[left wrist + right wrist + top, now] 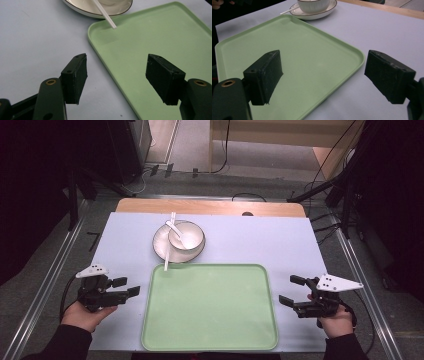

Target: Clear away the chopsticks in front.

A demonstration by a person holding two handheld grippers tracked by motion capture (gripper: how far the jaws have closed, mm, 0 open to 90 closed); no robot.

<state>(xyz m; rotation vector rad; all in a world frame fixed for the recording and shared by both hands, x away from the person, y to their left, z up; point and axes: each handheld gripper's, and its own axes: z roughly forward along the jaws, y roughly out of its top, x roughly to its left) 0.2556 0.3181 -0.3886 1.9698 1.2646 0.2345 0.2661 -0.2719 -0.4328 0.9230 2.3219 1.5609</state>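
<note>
Pale lavender covers the tabletop, with dark floor and cables beyond its far edge. Your left claw sits just off the left rim of the green tray, released, with nothing between its pads. Your right claw rests just off the tray's right rim, likewise spread wide and empty. The tray lies flat between the two claws, at the near side of the tabletop. Behind its far left corner stands a white bowl on a saucer, a white spoon resting in the bowl. A thin white stick leans across the saucer, its near end reaching the tray's far rim.
</note>
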